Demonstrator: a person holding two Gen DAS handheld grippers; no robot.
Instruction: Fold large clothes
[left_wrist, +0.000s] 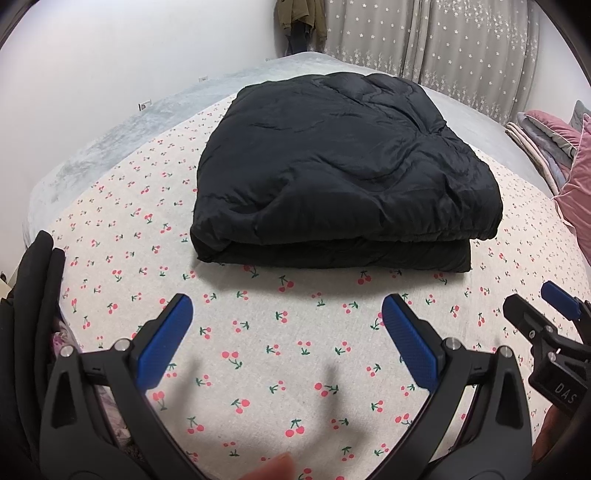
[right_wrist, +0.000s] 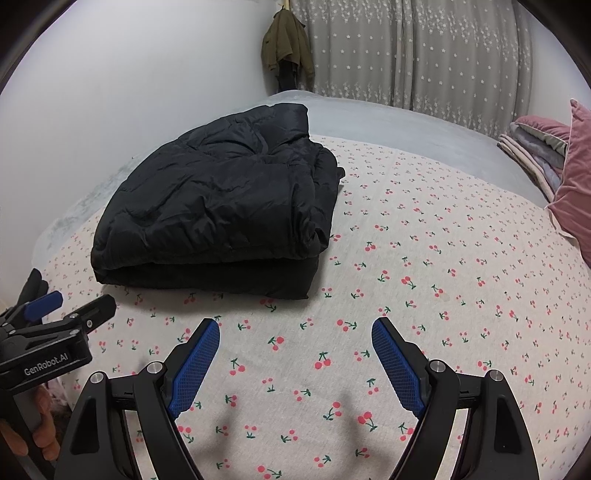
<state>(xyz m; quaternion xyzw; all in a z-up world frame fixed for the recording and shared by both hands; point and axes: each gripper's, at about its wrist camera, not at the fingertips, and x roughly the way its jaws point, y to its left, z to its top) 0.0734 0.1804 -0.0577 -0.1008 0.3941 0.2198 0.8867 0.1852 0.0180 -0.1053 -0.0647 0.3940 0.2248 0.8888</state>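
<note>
1. Clearly, the black jacket (left_wrist: 340, 173) already lies folded in a thick, squarish bundle on the cherry sheet (left_wrist: 258, 350), so the step in hand looks like a final check or one more fold, not a first grab.
2. Relative to the jacket, the left gripper (left_wrist: 288, 332) hangs just in front of its near folded edge, jaws spread wide, with only sheet between the blue pads (left_wrist: 166, 336).
3. The right gripper (right_wrist: 295, 354) sits in front of the jacket and off toward its right corner, also spread wide and holding nothing.
4. Neither gripper touches the jacket; both are apart from it, tilted down at the sheet.
5. If another fold is wanted, I judge it best to take the 2 near corners of the jacket at once, 1 per gripper, pinching all layers together so the puffy top layer does not slide off the lower one.
6. Lift only enough to clear the sheet, carry the near edge over toward the jacket's far edge, and lay it down flat.
7. The slick, padded cloth may spring open, so press it down before letting go.
8. Beyond the jacket's right side lie pink pillows (right_wrist: 572, 177); keep the bundle away from them.
</note>
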